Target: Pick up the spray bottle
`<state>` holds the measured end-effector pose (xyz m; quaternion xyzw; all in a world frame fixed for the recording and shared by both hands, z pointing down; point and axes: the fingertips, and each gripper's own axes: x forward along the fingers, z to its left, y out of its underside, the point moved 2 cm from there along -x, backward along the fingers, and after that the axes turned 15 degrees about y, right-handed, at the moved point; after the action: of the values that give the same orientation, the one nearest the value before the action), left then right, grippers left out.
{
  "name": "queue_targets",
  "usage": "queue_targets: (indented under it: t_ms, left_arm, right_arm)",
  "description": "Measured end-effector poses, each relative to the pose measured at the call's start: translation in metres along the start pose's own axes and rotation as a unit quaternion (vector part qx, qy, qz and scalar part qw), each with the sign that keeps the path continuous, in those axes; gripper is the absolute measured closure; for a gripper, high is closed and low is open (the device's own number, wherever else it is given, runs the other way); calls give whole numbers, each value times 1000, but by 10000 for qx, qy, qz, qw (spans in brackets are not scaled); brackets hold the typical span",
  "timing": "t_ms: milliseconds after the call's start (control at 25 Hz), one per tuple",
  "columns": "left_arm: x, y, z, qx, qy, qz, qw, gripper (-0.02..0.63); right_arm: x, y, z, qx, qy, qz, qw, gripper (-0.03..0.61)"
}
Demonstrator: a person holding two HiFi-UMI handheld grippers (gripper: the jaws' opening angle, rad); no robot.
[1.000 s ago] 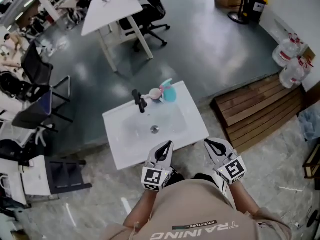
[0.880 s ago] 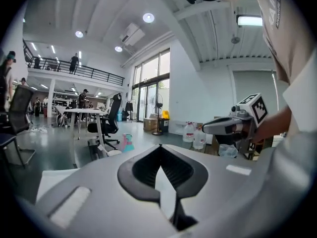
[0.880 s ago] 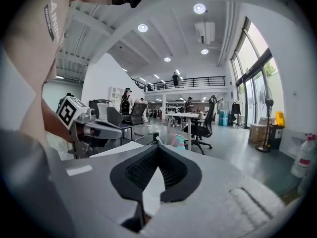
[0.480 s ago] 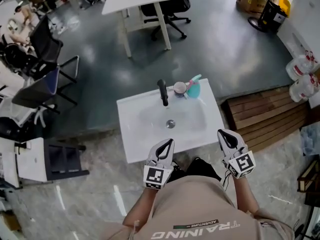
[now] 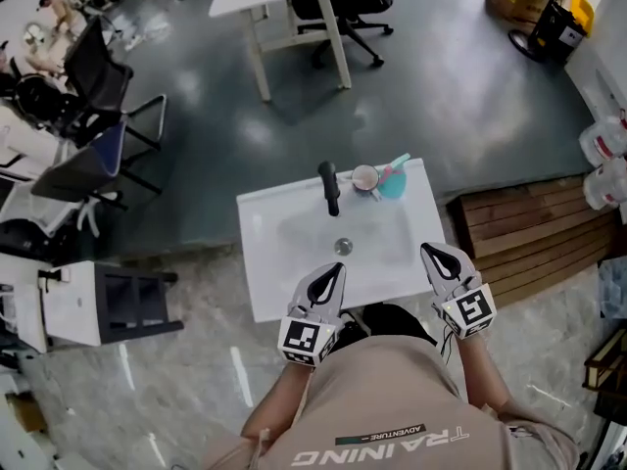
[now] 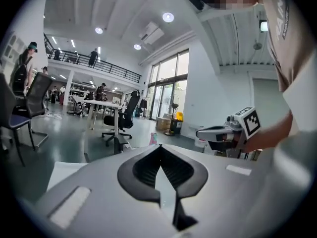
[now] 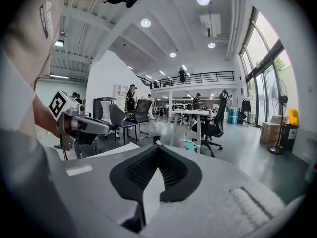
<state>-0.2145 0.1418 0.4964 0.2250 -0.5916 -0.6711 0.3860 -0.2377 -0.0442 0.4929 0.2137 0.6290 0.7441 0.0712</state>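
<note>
**Both claws closed and empty at the near edge of the washbasin; spray bottle at its far right corner**

In the head view a white washbasin [image 5: 265,262] is seen at the centre of the picture, standing on a grey floor [image 5: 460,86]. The teal spray bottle [image 5: 394,183], with a pink trigger head, is found on the basin's rim at its far right corner, at about 1 o'clock from the drain [image 5: 343,247]. A round cup [image 5: 365,177] is set just beside the bottle at its 9 o'clock. The black faucet [image 5: 330,187] is mounted at 9 o'clock from the cup.

The left claw [image 5: 336,268] is held over the basin's near edge, at about 6 o'clock from the drain. The right claw [image 5: 429,251] is held at the basin's near right corner, at about 6 o'clock from the bottle. Both are pointed towards 12 o'clock and are well apart from the bottle.

In the left gripper view the jaws are seen pressed together at their tips, with nothing gripped between them. The same is shown in the right gripper view: the jaws are brought fully together and nothing is held.

A slatted wooden platform [image 5: 529,228] is seen at 3 o'clock from the basin. Office chairs [image 5: 93,76] are grouped at about 10 o'clock. The person's beige shirt [image 5: 392,409] is seen at 6 o'clock.
</note>
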Motion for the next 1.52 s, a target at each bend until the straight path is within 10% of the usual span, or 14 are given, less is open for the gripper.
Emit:
queue_targets:
  t_ms: [400,800,1520]
  left_arm:
    - [32,-6,42,-300,-403,-41,9987,598]
    - [36,5,56,-749,-823,31,9938,598]
    - [41,12,65,-939,-1091,389,9888,598]
  right_arm:
    - [93,14,-41,-72,-40,-211,9997,574]
    - [159,38,-56,-72,-144,265,9995,420]
    - [215,55,-57,-112,-182,209,9996,417]
